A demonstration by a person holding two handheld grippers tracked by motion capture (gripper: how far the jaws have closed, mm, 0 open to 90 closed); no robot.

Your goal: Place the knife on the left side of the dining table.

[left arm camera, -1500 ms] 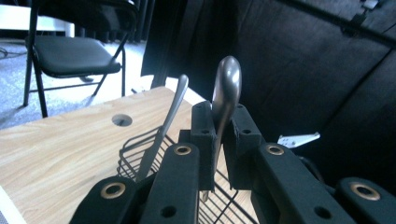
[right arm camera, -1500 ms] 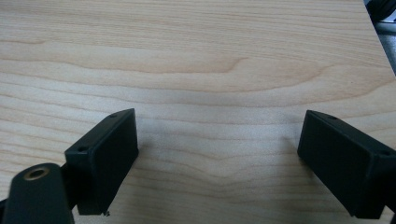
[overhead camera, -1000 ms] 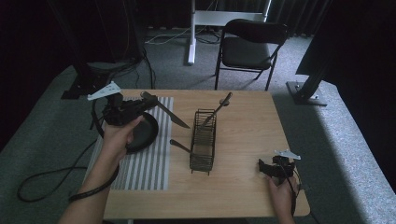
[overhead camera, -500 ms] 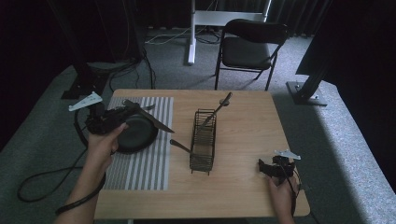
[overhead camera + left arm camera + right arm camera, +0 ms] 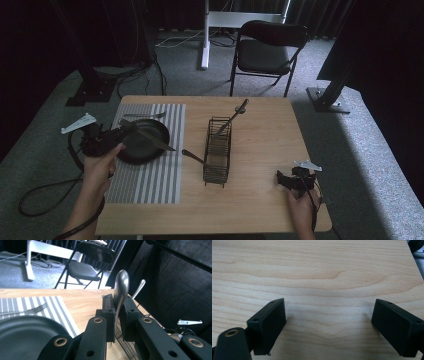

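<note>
Black jaws of the left gripper (image 5: 117,315) were clenched on a metal knife (image 5: 120,291), holding it above the black plate (image 5: 142,142) on the striped placemat (image 5: 150,175). Near the wooden table's (image 5: 260,145) right front corner, the right gripper (image 5: 328,322) rested with its jaws spread wide, grasping nothing. A wire rack (image 5: 218,150) stood between them.

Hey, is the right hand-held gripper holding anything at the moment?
No. The right hand-held gripper has its jaws spread wide apart, with nothing between them but the bare wooden table.
</note>
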